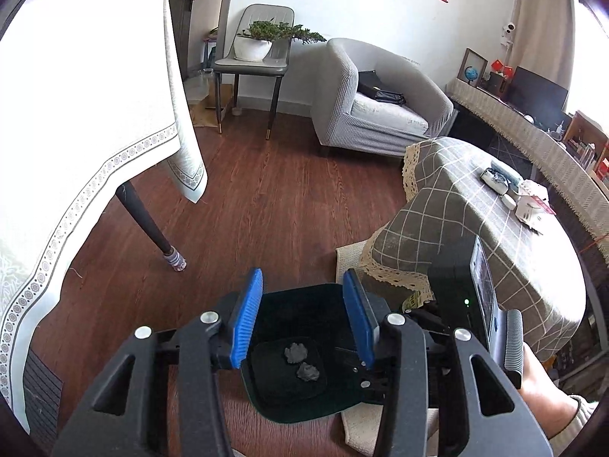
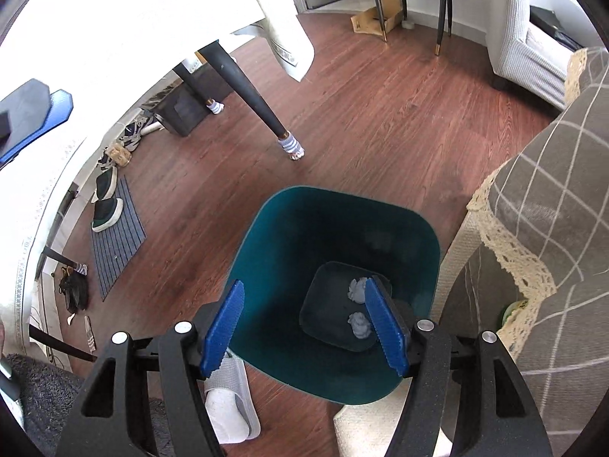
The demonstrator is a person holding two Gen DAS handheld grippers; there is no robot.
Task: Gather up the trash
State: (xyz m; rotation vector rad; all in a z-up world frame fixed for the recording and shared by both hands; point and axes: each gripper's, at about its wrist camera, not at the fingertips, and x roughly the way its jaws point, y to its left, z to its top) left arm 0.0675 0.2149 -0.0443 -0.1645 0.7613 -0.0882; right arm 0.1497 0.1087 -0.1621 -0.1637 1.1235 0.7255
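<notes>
Teal plastic waste bin (image 2: pixel 335 285) stands on the wood floor (image 2: pixel 380 114) beside a checked-cloth table (image 2: pixel 552 209). Two crumpled grey paper balls (image 2: pixel 359 323) lie apart on its bottom. Right gripper (image 2: pixel 308 327) hangs over the bin, blue pads parted, empty. Left gripper (image 1: pixel 302 320) also hovers above it, fingers apart, holding nothing.

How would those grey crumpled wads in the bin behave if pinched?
The crumpled wads look like scrunched paper, so probably light and squashy. Their creased, irregular shape suggests they would hardly roll. In the teal bin they probably shift easily when nudged.
</notes>
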